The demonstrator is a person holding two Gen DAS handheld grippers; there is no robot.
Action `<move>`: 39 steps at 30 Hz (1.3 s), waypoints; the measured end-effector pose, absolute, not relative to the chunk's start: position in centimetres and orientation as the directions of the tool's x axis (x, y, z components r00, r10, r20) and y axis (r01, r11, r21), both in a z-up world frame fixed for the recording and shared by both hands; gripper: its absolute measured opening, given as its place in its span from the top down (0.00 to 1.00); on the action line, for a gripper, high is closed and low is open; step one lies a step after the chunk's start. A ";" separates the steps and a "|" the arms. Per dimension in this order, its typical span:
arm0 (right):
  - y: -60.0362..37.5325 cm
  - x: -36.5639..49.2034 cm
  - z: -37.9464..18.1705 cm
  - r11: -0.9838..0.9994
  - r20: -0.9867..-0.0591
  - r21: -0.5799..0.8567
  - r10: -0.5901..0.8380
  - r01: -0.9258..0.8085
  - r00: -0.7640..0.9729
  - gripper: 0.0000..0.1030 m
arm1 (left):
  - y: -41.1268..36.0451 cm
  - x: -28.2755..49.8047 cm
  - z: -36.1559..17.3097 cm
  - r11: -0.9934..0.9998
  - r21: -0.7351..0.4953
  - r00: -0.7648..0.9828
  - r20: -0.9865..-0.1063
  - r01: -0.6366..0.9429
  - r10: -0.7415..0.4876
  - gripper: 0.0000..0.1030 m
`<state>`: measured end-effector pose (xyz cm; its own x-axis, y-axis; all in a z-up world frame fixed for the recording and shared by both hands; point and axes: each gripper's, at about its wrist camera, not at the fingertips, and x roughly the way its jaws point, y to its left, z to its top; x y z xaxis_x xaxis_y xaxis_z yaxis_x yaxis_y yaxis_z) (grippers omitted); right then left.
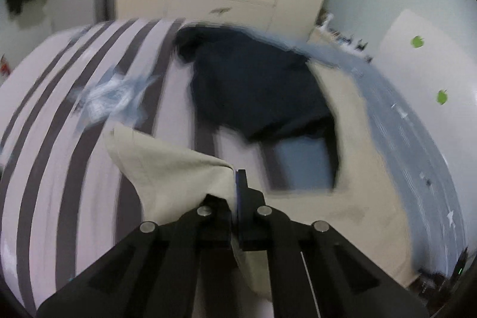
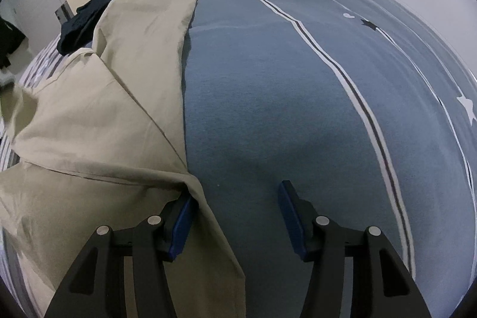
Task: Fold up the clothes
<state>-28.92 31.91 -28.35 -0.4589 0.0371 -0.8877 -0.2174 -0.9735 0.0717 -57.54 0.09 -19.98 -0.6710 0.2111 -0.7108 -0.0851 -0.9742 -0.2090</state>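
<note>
Left gripper [image 1: 235, 184] pressed together near the bottom middle of the left view, pinching a corner of the beige cloth [image 1: 167, 169] and holding it up off the striped bed cover [image 1: 59, 109]. Much of that view smeared and blurry. More beige cloth spread along the right side, with a dark blue garment [image 1: 253, 85] lying in the middle, partly on it. Right gripper [image 2: 235, 216] spread wide at the bottom of the right view, holding nothing. One blue pad tucked against the beige cloth's [image 2: 98, 115] edge, the other over bare blue blanket [image 2: 283, 79]. Cloth heaped in loose folds on the left half of that frame. Risks from here: only a small corner pinched, so likely to slip out with a fast pull. Could drag the dark garment along too. Could fold crooked if lifted by one corner only, with the other side not gripped. Might also grab blanket together with cloth when closing the right tongs.
</note>
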 end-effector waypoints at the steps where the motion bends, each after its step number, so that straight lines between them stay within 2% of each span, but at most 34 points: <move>1: 32.2 -28.9 -28.2 -0.973 -0.889 0.075 0.033 -0.218 -0.456 0.52 | 1.7 -59.0 -19.0 -0.972 -0.205 -0.678 -0.699 -0.113 0.226 0.99; 9: 34.2 -29.1 -28.1 -0.958 -0.902 0.179 -0.069 -0.224 -0.427 0.52 | 18.4 -72.1 -10.5 -0.932 -0.208 -0.702 -0.614 -0.297 0.361 0.98; 10: 34.4 -29.2 -28.1 -0.956 -0.901 0.191 -0.082 -0.222 -0.426 0.52 | 20.4 -73.9 -9.7 -0.926 -0.228 -0.692 -0.616 -0.302 0.377 0.92; 12: 34.9 -29.5 -28.1 -0.952 -0.900 0.216 -0.107 -0.217 -0.423 0.52 | 23.8 -77.2 -9.1 -0.923 -0.249 -0.656 -0.650 -0.293 0.384 0.59; 13: 35.0 -29.5 -28.1 -0.952 -0.899 0.221 -0.115 -0.212 -0.423 0.52 | 25.3 -78.4 -9.2 -0.933 -0.224 -0.637 -0.683 -0.283 0.358 0.34; 16: 35.3 -29.8 -27.9 -0.949 -0.894 0.242 -0.138 -0.201 -0.425 0.52 | 27.0 -78.8 -10.3 -0.948 -0.138 -0.635 -0.713 -0.287 0.296 0.33; 20: 35.7 -30.0 -27.8 -0.934 -0.880 0.290 -0.175 -0.208 -0.441 0.50 | 24.2 -76.0 -11.4 -0.946 -0.185 -0.655 -0.685 -0.264 0.317 0.27; 22: 35.7 -30.0 -27.9 -0.933 -0.879 0.295 -0.180 -0.205 -0.442 0.50 | 21.8 -74.1 -12.7 -0.947 -0.171 -0.653 -0.690 -0.273 0.313 0.24; 24: 35.6 -30.1 -27.9 -0.937 -0.879 0.289 -0.179 -0.195 -0.442 0.50 | 20.0 -73.0 -14.6 -0.950 -0.144 -0.617 -0.731 -0.278 0.292 0.24; 27: 35.4 -30.5 -27.6 -0.944 -0.878 0.278 -0.175 -0.176 -0.445 0.50 | 16.1 -69.2 -18.3 -0.946 -0.165 -0.539 -0.788 -0.278 0.296 0.24; 32: 35.0 -32.6 -26.9 -0.958 -0.869 0.251 -0.160 -0.139 -0.467 0.50 | 9.8 -59.0 -21.3 -0.927 -0.281 -0.472 -0.801 -0.250 0.370 0.28; 39: 34.1 -37.1 -26.1 -0.973 -0.856 0.215 -0.144 -0.088 -0.497 0.50 | 4.7 -44.2 -24.1 -0.928 -0.321 -0.388 -0.844 -0.187 0.370 0.28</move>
<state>-37.05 34.11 -26.05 -0.4971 -0.1443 -0.8556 -0.0884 -0.9725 0.2154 -44.19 4.69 -24.15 -0.3876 0.3698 -0.8444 -0.1871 -0.9285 -0.3208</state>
